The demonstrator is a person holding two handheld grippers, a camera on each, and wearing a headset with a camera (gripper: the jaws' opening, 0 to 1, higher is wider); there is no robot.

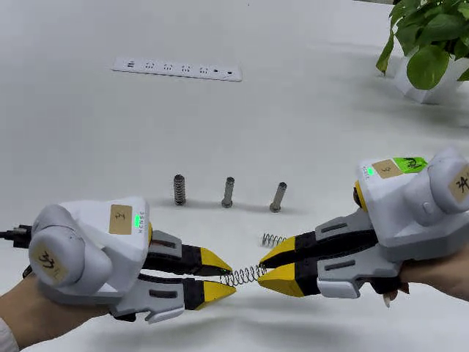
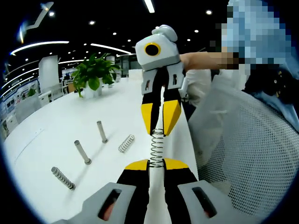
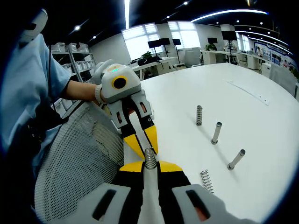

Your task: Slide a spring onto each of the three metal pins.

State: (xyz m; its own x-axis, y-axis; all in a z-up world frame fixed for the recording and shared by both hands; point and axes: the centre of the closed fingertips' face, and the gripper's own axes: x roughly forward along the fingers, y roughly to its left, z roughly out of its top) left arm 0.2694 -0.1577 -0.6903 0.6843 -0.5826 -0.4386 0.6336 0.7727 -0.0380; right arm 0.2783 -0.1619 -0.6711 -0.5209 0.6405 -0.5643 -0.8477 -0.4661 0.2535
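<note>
A loose spring [image 1: 244, 276] hangs level between my two grippers above the table's near edge. My left gripper [image 1: 231, 280] is shut on its left end and my right gripper [image 1: 262, 271] on its right end. Behind them three metal pins stand in a row: the left pin [image 1: 179, 189] wears a spring, while the middle pin [image 1: 229, 192] and the right pin [image 1: 278, 197] are bare. Another spring [image 1: 273, 239] lies flat on the table just in front of the right pin. In the left gripper view the held spring [image 2: 157, 147] runs from my own jaws to the right gripper [image 2: 159, 133].
A white power strip [image 1: 176, 69] lies far back on the white table [image 1: 88, 147]. A potted plant [image 1: 432, 44] stands at the back right. A mesh chair [image 3: 79, 163] and the person's blue sleeve [image 3: 42, 79] are behind the grippers.
</note>
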